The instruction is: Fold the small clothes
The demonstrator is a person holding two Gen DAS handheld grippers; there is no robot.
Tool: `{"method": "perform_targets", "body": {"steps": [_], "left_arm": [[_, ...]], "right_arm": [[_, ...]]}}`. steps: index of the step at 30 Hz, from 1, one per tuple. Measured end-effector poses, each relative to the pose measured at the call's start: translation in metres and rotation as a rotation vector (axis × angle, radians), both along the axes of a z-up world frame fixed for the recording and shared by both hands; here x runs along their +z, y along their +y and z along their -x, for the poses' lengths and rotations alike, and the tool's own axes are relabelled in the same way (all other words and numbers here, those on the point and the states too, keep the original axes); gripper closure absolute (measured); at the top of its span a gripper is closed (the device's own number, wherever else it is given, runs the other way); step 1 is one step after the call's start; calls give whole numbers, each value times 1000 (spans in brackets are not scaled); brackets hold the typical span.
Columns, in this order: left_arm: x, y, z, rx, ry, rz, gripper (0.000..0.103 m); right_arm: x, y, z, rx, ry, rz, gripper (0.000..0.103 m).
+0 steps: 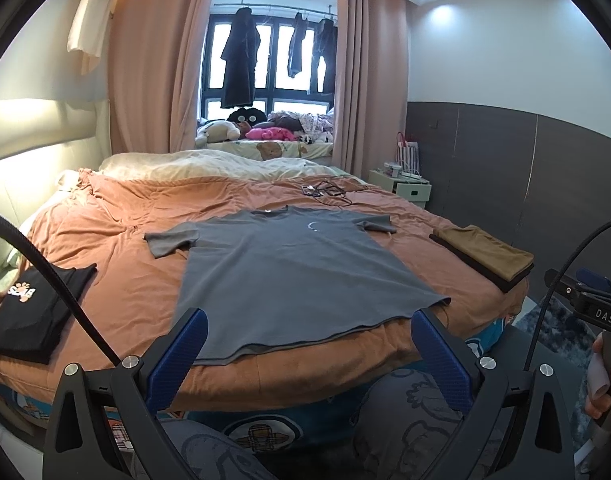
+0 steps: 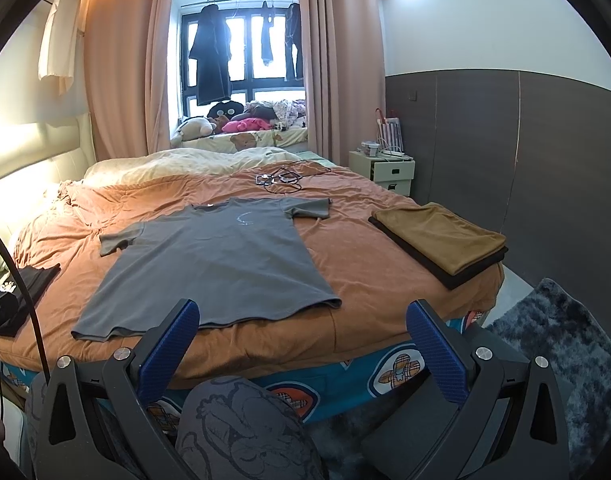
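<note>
A grey T-shirt [image 1: 289,264] [image 2: 217,256] lies spread flat on the orange bedspread, collar toward the window and hem toward me. My left gripper [image 1: 309,320] hangs open just short of the hem, its blue pads wide apart and nothing between them. My right gripper [image 2: 303,312] is open too, held before the bed's near edge, right of the shirt's hem corner. In the left wrist view the right gripper's body [image 1: 593,304] shows at the far right with a hand on it.
A folded tan and black pile [image 1: 485,256] [image 2: 441,240] sits at the bed's right edge. A folded black printed shirt [image 1: 29,308] lies at the left. Cables and small devices [image 2: 279,180] rest beyond the collar. The person's patterned knees [image 2: 245,432] are below, a dark rug [image 2: 565,344] at right.
</note>
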State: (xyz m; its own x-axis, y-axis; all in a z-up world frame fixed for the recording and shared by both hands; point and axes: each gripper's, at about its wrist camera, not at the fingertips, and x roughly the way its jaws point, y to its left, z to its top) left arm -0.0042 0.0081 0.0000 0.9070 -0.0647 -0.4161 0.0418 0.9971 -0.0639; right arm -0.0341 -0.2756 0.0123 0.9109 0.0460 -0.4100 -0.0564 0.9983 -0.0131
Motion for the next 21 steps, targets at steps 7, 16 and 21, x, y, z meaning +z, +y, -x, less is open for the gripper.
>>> {"method": "perform_targets", "body": {"steps": [7, 16, 21], "left_arm": [[-2, 1, 3, -2, 9, 7, 1], [-3, 0, 12, -20, 6, 8, 1], [-2, 1, 15, -23, 5, 15, 1]], "right_arm": [[-3, -1, 1, -1, 7, 0, 0], [-4, -2, 6, -4, 1, 4, 0], [-5, 1, 9, -2, 1, 12, 0]]}}
